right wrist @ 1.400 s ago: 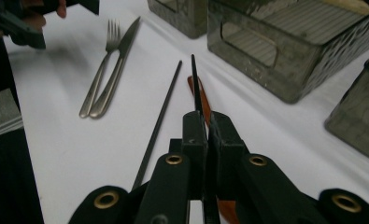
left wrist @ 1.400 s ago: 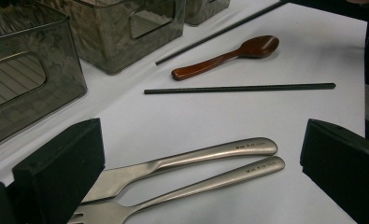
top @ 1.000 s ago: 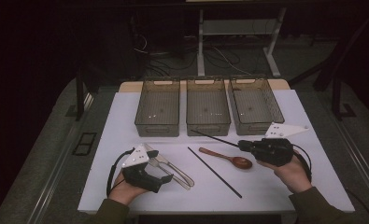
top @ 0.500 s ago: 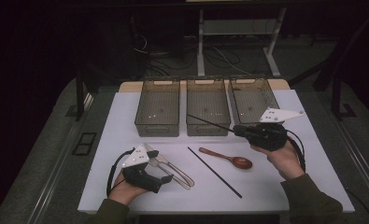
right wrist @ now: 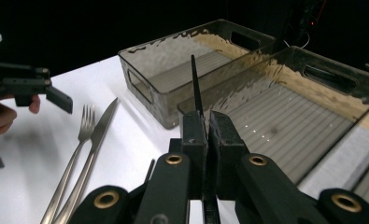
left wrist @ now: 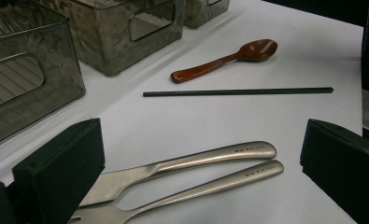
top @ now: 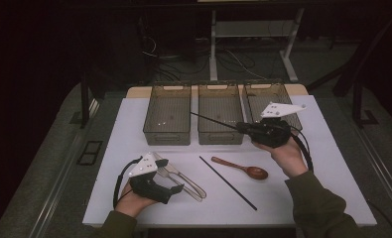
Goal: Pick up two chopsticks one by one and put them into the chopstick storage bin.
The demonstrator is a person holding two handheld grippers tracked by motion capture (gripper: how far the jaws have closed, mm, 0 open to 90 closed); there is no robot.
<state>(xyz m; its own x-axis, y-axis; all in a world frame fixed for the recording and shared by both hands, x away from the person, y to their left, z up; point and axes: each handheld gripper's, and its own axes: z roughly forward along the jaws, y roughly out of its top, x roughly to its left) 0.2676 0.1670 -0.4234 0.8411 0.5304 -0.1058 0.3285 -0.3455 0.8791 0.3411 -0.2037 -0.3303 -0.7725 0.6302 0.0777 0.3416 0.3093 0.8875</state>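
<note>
I have the right gripper (top: 240,127) clamped on a black chopstick (top: 214,121); it hangs above the middle bin (top: 220,136), with the stick's free end pointing toward the left bin (top: 167,135); my left gripper (top: 176,182) rests on the white table (top: 332,168), jaws wide, with a fork (left wrist: 191,193) and knife (left wrist: 182,162) between them, untouched; a second chopstick (top: 228,182) and a wooden spoon (top: 239,167) lie near the table's centre.

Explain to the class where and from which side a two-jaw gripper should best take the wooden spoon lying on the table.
Probably the wooden spoon is best gripped mid-handle, coming straight down from above with the jaws either side of the handle. It lies flat on the white table; the handle is slim and straight, the bowl wide and rounded. The black chopstick beside it lies apart, leaving room.
</note>
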